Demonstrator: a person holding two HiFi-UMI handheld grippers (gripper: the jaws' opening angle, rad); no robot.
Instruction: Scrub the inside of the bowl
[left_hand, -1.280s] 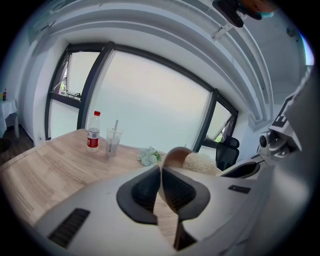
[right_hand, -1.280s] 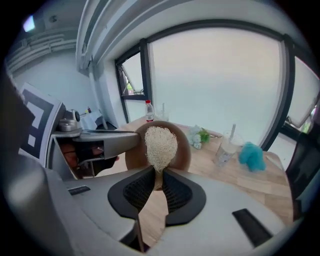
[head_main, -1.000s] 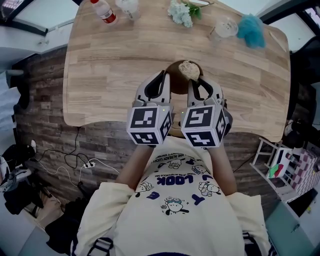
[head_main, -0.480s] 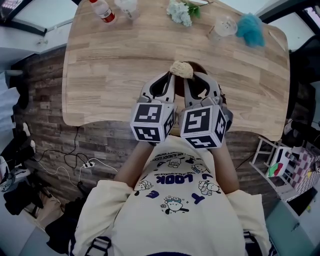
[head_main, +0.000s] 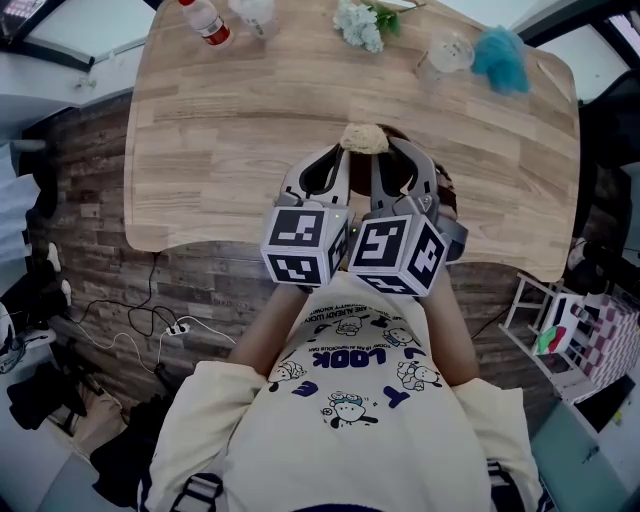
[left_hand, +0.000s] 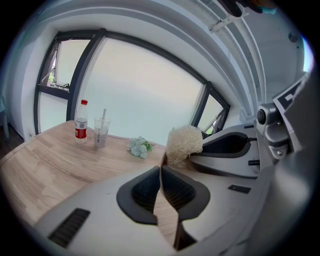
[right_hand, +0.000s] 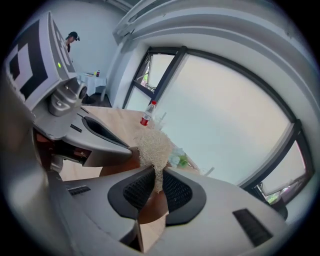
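The right gripper (right_hand: 155, 175) is clenched on a pale loofah scrubber (right_hand: 152, 147) — the fibrous wad sticks out past its pads, at the far side of the brown bowl (right_hand: 151, 207). The left gripper (left_hand: 161, 172) pinches the bowl's thin rim, jaws almost together. The bowl sits on the wooden table (head_main: 220, 130) near its front edge, mostly hidden under both grippers — a red-labelled bottle (head_main: 208, 20) and pale flowers (head_main: 362, 25) stand well apart at the far edge.
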